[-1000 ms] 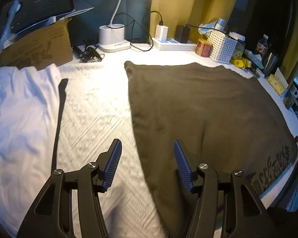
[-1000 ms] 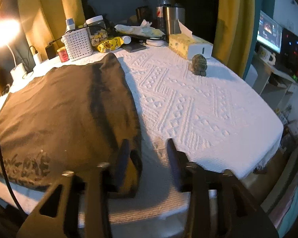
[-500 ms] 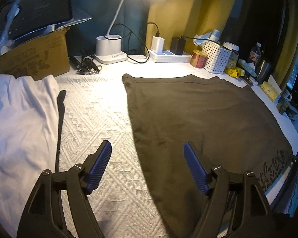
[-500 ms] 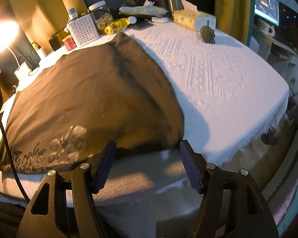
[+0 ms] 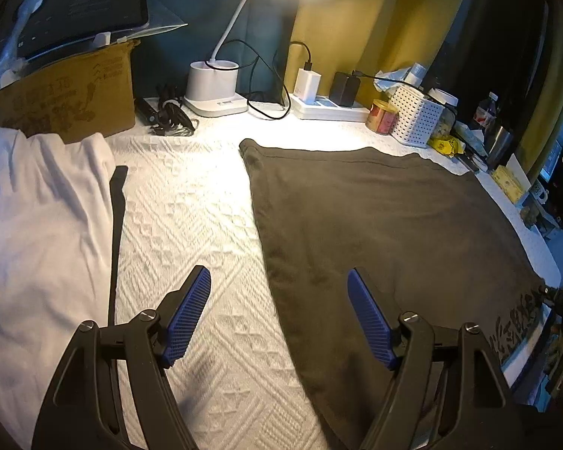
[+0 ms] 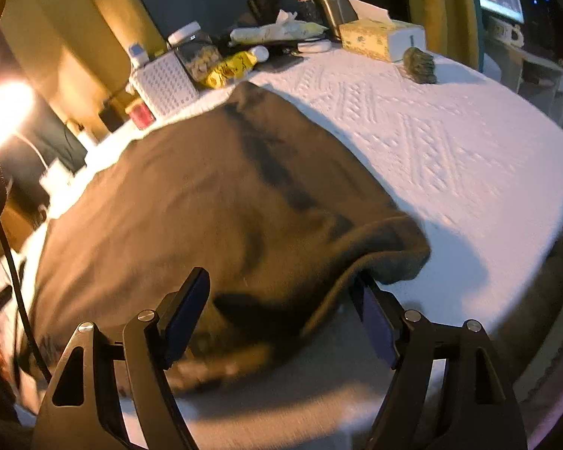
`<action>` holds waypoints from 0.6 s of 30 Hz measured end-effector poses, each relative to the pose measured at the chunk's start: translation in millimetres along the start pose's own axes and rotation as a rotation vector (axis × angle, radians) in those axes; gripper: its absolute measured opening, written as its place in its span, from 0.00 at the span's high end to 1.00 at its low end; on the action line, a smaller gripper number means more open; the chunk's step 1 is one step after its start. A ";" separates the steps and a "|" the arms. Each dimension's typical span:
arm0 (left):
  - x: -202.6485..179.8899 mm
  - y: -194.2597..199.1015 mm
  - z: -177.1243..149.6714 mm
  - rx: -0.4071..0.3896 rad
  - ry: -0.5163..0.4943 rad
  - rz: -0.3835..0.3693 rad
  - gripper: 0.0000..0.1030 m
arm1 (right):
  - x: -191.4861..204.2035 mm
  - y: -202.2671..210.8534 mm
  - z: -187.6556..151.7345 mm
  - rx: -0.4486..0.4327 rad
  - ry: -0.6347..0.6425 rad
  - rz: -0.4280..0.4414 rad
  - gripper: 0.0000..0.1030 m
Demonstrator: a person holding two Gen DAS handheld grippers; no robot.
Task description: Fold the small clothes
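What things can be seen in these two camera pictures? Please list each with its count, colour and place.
garment: one, dark olive-brown, spread flat on the table, one corner rumpled by the right gripper
white cloth: one, white, table's left side
tablecloth: one, white, textured, covers the table
desk lamp: one, white, lit, back edge
cardboard box: one, brown, back left
power strip: one, white, back edge, chargers plugged in
basket: one, white, perforated, back right
tissue box: one, yellow, far right
left gripper: black, blue pads, open over the garment's left edge
right gripper: black, jaws just opening, garment corner between them
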State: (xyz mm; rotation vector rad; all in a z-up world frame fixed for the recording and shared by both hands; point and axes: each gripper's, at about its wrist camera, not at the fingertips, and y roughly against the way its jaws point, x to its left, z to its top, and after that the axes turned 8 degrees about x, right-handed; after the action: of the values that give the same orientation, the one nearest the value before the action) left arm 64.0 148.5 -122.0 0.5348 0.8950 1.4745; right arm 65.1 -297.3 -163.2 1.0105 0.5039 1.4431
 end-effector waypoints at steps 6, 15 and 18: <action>-2.1 -10.8 11.3 0.021 -0.005 0.007 0.27 | 11.3 -20.8 28.0 -0.023 0.016 0.030 0.23; -3.7 -27.0 26.2 0.048 0.005 0.026 0.27 | 24.2 -52.0 70.8 -0.007 0.066 0.086 0.23; -3.7 -30.4 31.2 0.051 0.003 0.040 0.27 | 30.4 -59.8 80.2 -0.007 0.088 0.095 0.23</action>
State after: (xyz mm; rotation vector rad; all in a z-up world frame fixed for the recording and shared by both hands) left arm 107.4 149.4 -126.9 0.5914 0.9316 1.4922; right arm 168.1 -279.5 -160.9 0.9791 0.5200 1.5781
